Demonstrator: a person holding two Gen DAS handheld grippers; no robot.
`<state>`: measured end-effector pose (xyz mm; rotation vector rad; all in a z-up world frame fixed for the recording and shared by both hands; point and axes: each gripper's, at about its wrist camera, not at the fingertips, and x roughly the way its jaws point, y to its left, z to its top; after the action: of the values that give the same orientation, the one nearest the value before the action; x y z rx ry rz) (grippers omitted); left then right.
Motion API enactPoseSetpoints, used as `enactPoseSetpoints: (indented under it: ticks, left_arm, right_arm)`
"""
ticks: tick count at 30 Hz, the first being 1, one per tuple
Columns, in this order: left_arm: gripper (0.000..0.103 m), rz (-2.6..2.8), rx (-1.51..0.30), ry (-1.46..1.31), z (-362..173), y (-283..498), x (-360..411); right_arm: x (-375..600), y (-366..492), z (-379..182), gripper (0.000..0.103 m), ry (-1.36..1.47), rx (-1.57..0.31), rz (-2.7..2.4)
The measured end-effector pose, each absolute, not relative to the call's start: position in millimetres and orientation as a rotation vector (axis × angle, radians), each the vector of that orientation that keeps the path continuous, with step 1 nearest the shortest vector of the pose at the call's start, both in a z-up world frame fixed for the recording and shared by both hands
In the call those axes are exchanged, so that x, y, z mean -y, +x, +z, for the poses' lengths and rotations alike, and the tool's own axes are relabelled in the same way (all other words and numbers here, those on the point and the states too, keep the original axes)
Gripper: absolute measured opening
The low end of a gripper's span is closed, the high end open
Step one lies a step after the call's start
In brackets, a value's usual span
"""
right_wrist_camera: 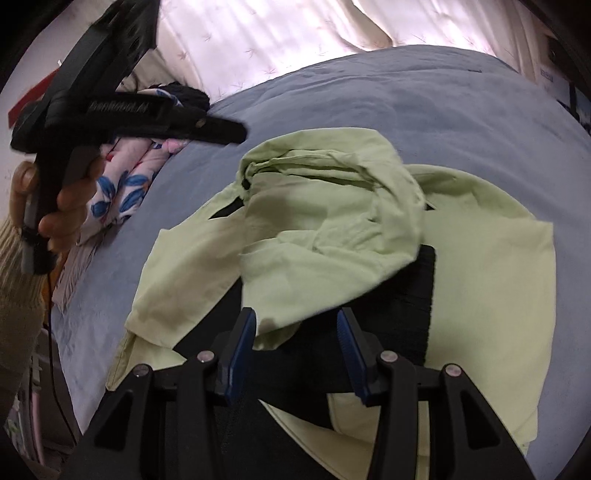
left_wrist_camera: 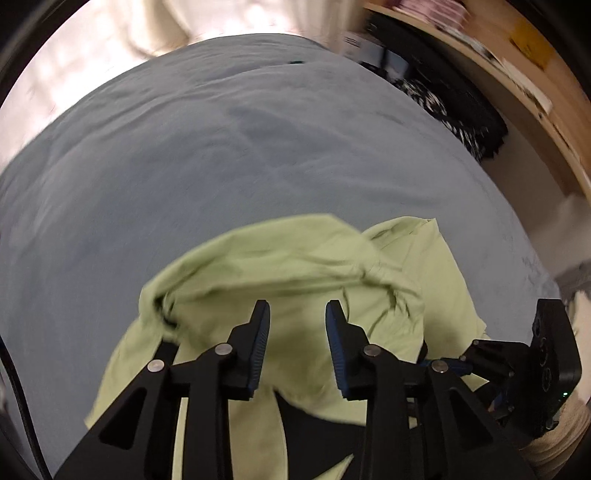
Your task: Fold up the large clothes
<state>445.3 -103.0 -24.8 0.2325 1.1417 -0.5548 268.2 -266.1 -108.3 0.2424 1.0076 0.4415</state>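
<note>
A light green jacket (right_wrist_camera: pixel 332 236) with a black lining (right_wrist_camera: pixel 406 295) lies crumpled on a blue-grey bed cover (right_wrist_camera: pixel 406 92). It also shows in the left wrist view (left_wrist_camera: pixel 288 266) on the cover (left_wrist_camera: pixel 184 166). My left gripper (left_wrist_camera: pixel 297 310) is open and empty above the jacket's bunched part. It also shows in the right wrist view (right_wrist_camera: pixel 236 133), held in a hand at the upper left. My right gripper (right_wrist_camera: pixel 295 321) is open and empty, with a hem of the green fabric just in front of its jaws. It also shows at the left wrist view's right edge (left_wrist_camera: pixel 546 365).
A floral cloth (right_wrist_camera: pixel 122 184) and a dark garment (right_wrist_camera: pixel 184 94) lie at the bed's left side. A black patterned garment (left_wrist_camera: pixel 461 114) lies at the bed's right side beside a wooden shelf (left_wrist_camera: pixel 535 92). Light curtains (right_wrist_camera: pixel 277 33) hang behind the bed.
</note>
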Motion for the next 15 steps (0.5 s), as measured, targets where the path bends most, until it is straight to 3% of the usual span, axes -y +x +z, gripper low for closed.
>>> enactPoseSetpoints:
  ticks: [7, 9, 11, 15]
  left_arm:
    - [0.033, -0.624, -1.139, 0.379, -30.7, 488.7, 126.0]
    - [0.048, -0.645, -1.145, 0.429, -37.4, 500.0, 125.1]
    - [0.055, -0.673, -1.143, 0.476, -47.1, 509.4, 122.6]
    - [0.055, -0.709, -1.179, 0.560, -74.8, 528.5, 118.7]
  right_arm:
    - [292.0, 283.3, -123.1, 0.046, 0.333, -1.003, 0.434]
    - [299.7, 289.6, -128.0, 0.046, 0.355, -1.005, 0.434]
    - [307.5, 296.9, -133.8, 0.046, 0.385, -1.004, 0.435]
    - [317.1, 310.0, -144.4, 0.046, 0.409, -0.995, 0.444]
